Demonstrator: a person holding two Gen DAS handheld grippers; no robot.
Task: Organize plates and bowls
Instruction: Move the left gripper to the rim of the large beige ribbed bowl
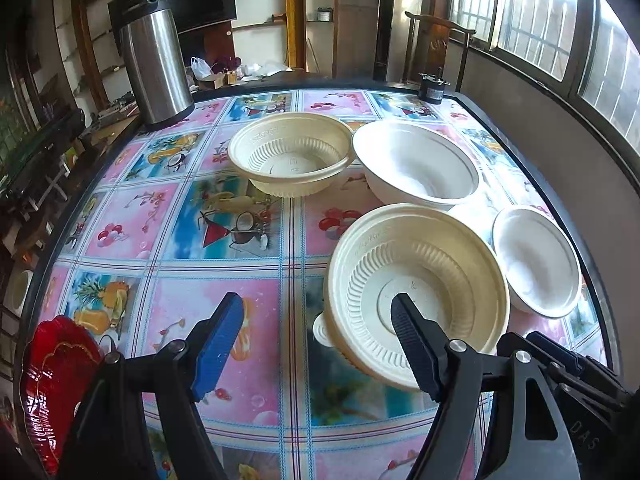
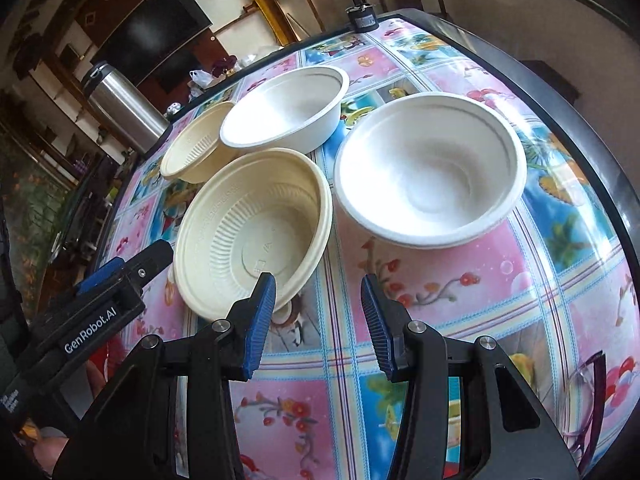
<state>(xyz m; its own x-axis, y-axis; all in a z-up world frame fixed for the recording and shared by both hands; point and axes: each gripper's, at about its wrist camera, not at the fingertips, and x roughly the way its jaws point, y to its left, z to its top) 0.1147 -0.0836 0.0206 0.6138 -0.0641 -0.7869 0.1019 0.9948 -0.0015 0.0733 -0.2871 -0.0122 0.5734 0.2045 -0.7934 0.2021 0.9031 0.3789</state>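
Note:
Two cream ribbed bowls and two white bowls sit on the patterned table. The near cream bowl lies by my left gripper, which is open, its right finger over the bowl's near rim and its left finger outside. The far cream bowl stands behind it. A large white bowl is at the back, a smaller white bowl at the right. My right gripper is open and empty, above the table in front of the bowls. A red plate lies at the near left edge.
A steel thermos stands at the table's back left corner. A small black cylinder sits at the back edge. Purple eyeglasses lie near the right front. The table has a dark raised rim.

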